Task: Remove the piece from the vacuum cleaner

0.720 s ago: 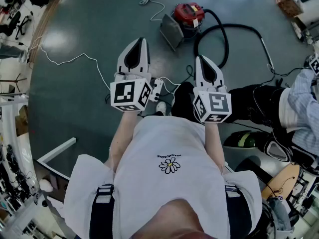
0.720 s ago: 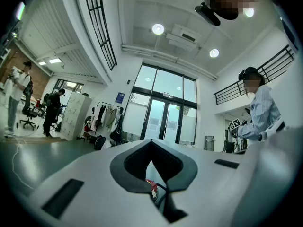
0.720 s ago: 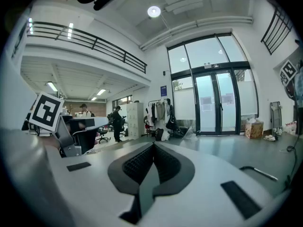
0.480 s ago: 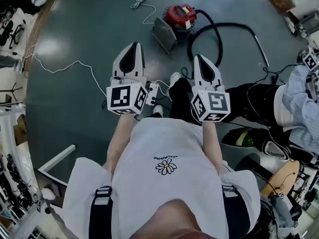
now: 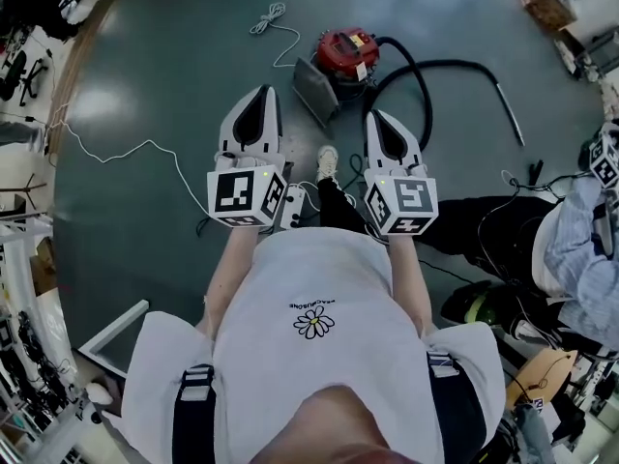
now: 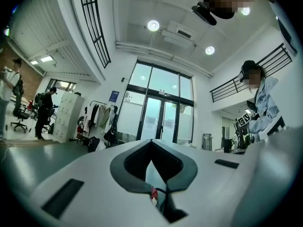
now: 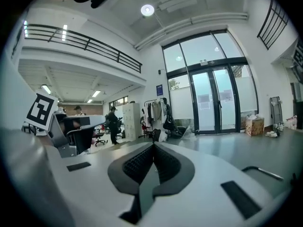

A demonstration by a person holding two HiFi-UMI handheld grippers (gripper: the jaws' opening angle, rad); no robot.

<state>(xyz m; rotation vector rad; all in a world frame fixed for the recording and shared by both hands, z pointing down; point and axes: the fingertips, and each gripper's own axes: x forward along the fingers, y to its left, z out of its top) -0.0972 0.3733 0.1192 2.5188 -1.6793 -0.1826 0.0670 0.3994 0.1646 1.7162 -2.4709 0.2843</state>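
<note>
Both jaws closed, left gripper [image 5: 261,92], right gripper [image 5: 373,116], vacuum cleaner [image 5: 345,54] ahead

Left gripper [image 6: 151,142] faces a bright, high-ceilinged hall, its jaws closed tip to tip.
Beyond its white shell stand tall glass doors [image 6: 161,119], a clothes rack [image 6: 100,119] and white lockers [image 6: 66,117] — a person in dark clothes [image 6: 45,109] beside them at left, another in a dark cap [image 6: 259,96] at right. A red scrap [image 6: 153,196] shows through the gap below the tips.
</note>
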